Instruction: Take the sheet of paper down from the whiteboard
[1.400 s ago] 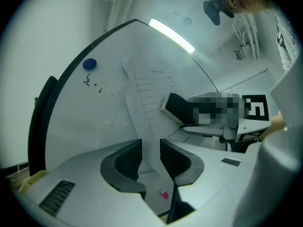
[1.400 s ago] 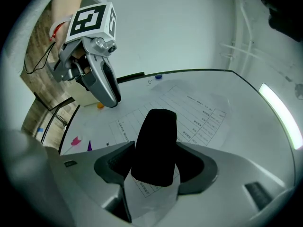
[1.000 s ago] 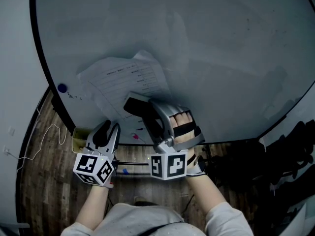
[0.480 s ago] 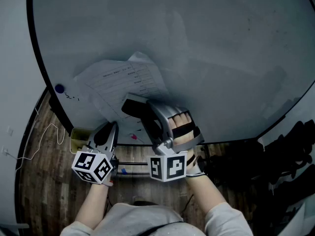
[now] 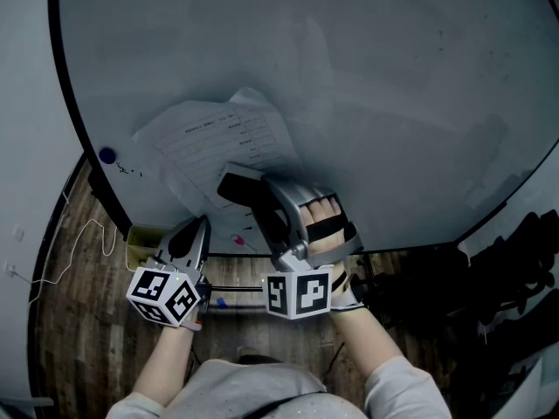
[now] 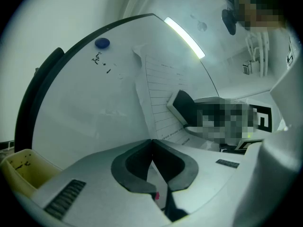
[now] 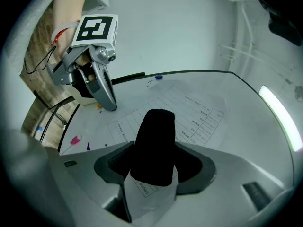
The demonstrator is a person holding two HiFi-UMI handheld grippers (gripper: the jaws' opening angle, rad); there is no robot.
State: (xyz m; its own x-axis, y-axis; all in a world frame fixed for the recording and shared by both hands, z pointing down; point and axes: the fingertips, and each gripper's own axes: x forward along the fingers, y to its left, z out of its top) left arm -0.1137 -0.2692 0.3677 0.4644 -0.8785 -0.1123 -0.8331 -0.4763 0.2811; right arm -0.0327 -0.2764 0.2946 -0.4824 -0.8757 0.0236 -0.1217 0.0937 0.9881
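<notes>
The printed sheet of paper [image 5: 223, 142] lies against the whiteboard [image 5: 393, 85], its upper corner curling away. My left gripper [image 5: 203, 223] sits at the sheet's lower left edge; its jaws have just been closing and now meet, with white paper pinched between them in the left gripper view [image 6: 151, 141]. My right gripper [image 5: 249, 190] is shut on the sheet's lower edge, one black finger [image 7: 154, 145] flat on the front of the paper [image 7: 189, 112] and paper running down into the jaw gap. The left gripper [image 7: 111, 107] also shows in the right gripper view.
A blue magnet [image 5: 106, 156] sticks to the board left of the sheet, above small scribbles. A yellow tray [image 5: 140, 241] hangs by the board's lower left edge. A pink piece [image 5: 238, 242] sits below the sheet. Wooden floor and a white cable [image 5: 79, 243] lie below.
The left gripper's jaws, spread apart a second ago, have closed together at the sheet's lower left edge. The right gripper and the sheet have stayed put.
</notes>
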